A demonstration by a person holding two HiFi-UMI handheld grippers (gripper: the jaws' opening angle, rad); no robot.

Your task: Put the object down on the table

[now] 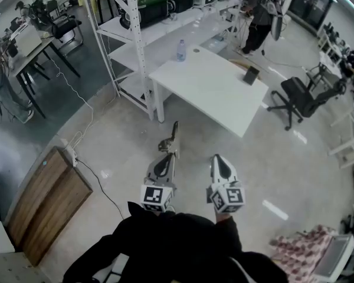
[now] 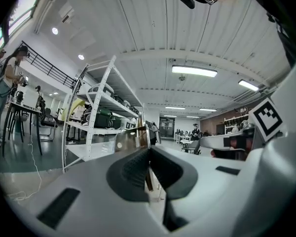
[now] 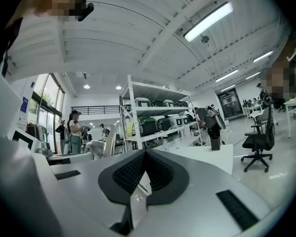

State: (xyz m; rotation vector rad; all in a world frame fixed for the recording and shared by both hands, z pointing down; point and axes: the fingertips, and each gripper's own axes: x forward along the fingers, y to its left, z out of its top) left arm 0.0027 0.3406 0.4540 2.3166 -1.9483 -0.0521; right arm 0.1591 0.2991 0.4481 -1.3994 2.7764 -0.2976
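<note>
My left gripper (image 1: 168, 154) (image 2: 148, 151) is shut on a metal tool with a brownish handle (image 1: 170, 139) (image 2: 137, 136). The tool sticks out forward past the jaws, above the bare floor. My right gripper (image 1: 219, 158) (image 3: 144, 153) hovers beside it, shut, with nothing between its pads. The white table (image 1: 224, 99) stands ahead of both grippers, a short way off across the floor. In the right gripper view the table (image 3: 207, 154) shows beyond the jaws.
A clear bottle (image 1: 180, 50) and a small dark object (image 1: 251, 75) stand on the table. White shelving (image 1: 135, 34) runs behind it. A black office chair (image 1: 301, 98) is at the right, and wooden boards (image 1: 47, 199) lie at the left. A person (image 1: 258, 16) stands far back.
</note>
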